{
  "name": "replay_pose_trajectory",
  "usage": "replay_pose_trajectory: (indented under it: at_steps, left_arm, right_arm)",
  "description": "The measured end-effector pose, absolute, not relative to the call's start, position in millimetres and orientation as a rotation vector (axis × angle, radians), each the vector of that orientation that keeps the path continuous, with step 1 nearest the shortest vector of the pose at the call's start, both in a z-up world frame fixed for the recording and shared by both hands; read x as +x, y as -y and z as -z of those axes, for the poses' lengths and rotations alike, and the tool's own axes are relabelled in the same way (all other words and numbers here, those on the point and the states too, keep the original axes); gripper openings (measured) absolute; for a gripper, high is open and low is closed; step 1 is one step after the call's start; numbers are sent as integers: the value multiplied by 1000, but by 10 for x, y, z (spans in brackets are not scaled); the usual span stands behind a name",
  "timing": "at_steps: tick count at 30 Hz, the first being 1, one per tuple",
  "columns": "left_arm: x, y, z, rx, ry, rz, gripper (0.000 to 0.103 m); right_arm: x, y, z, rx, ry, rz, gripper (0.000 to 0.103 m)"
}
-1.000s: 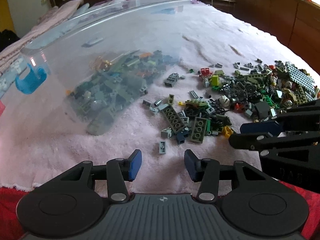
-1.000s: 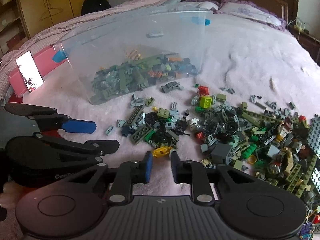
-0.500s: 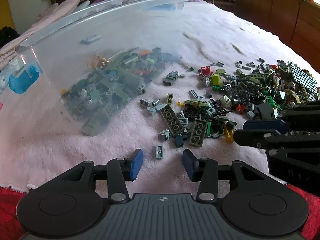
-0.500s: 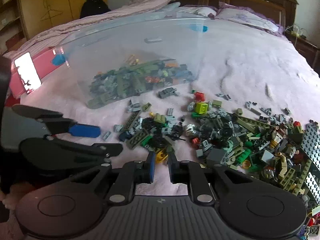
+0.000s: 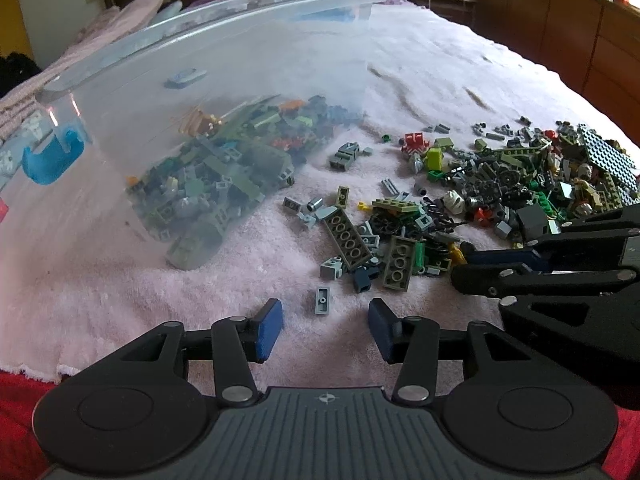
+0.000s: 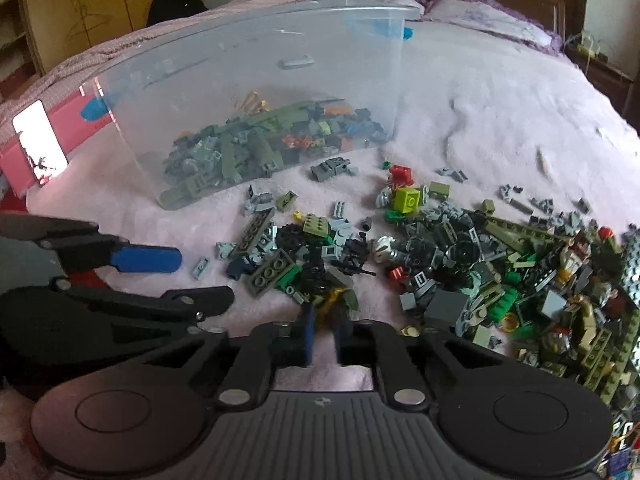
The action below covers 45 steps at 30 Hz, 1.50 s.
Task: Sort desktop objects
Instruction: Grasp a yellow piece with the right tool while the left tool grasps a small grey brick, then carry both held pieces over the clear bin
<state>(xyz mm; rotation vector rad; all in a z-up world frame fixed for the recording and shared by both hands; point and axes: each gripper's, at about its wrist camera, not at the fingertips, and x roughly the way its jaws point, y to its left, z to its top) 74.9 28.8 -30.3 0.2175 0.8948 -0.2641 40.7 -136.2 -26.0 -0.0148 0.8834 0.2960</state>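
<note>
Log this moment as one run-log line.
left gripper: open, hovering over pale grey brick | right gripper: closing on yellow piece | clear bin: partly filled

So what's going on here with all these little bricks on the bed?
A person holding two grippers is sorting toy bricks on a pink blanket into a clear plastic bin that already holds many. The right gripper is nearly closed around a small yellow piece at the pile's near edge. The left gripper hovers open near a small grey brick.
</note>
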Motion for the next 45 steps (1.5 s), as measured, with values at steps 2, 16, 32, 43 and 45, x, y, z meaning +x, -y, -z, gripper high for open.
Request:
replay_pose_trajectory:
  at_steps: [2, 16, 32, 43, 45]
  left_arm:
    - [745, -279, 299, 219, -890, 269, 41]
    - [774, -257, 340, 213, -910, 271, 26]
    - [637, -230, 132, 192, -879, 289, 9]
    - [561, -188, -321, 148, -815, 322, 9]
    - [584, -186, -462, 140, -787, 330, 9]
  right_arm:
    - [368, 1372, 245, -21, -884, -305, 7]
    - [200, 1363, 171, -22, -907, -336, 15]
    - [194, 1372, 176, -12, -889, -347, 8]
    - [331, 1470, -296, 76, -830, -375, 8]
    - [365, 1488, -397, 91, -814, -382, 8]
